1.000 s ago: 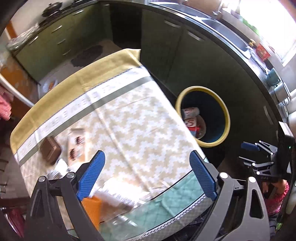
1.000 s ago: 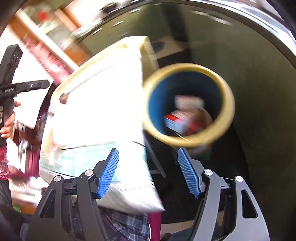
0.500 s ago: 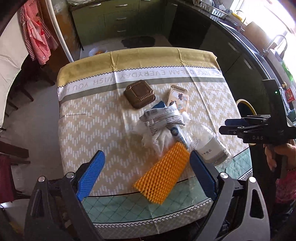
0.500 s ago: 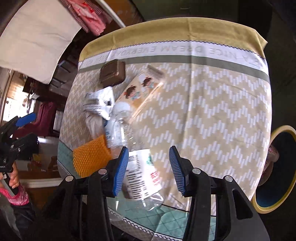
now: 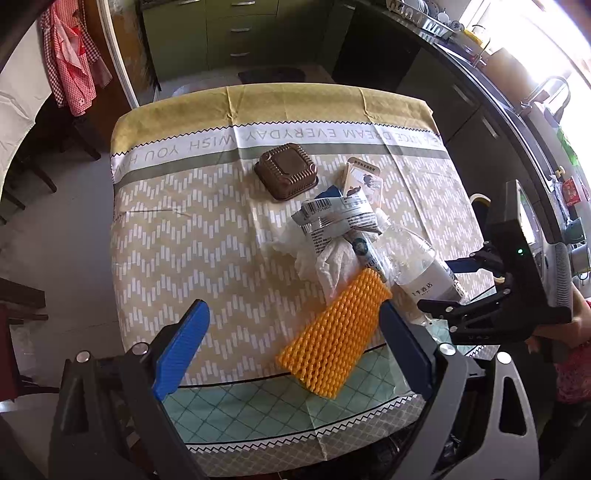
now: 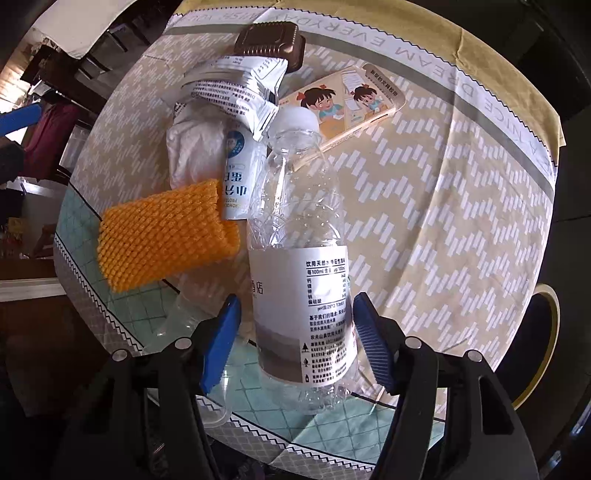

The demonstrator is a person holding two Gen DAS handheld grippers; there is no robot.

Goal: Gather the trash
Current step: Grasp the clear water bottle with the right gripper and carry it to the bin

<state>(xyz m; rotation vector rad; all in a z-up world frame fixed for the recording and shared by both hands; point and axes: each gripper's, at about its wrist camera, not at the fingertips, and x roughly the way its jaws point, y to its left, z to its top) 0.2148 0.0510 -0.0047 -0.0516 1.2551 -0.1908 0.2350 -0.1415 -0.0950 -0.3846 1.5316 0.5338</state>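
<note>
A clear plastic bottle [image 6: 299, 280] with a white label lies on the table, its base between the open blue jaws of my right gripper [image 6: 295, 339]; touching cannot be told. It also shows in the left wrist view [image 5: 417, 266]. Beside it lie an orange foam net [image 6: 166, 236] [image 5: 336, 332], crumpled white tissue [image 6: 192, 147] [image 5: 325, 258], a silver wrapper [image 6: 236, 92] [image 5: 336, 218], a small white tube [image 6: 240, 177], a cartoon-printed box [image 6: 343, 103] [image 5: 362, 181] and a brown plastic tray [image 5: 286, 170] [image 6: 271, 40]. My left gripper [image 5: 291, 354] is open and empty above the table's near edge.
The table [image 5: 192, 236] wears a beige zigzag cloth. A yellow-rimmed bin [image 6: 546, 332] stands on the floor to the table's right. Green cabinets [image 5: 236, 33] and a dark counter [image 5: 491, 96] line the far and right sides. Chairs [image 5: 22, 184] stand at left.
Both grippers swung from the bin back over the table. My right gripper has come down close, with its jaws now either side of the bottle's base.
</note>
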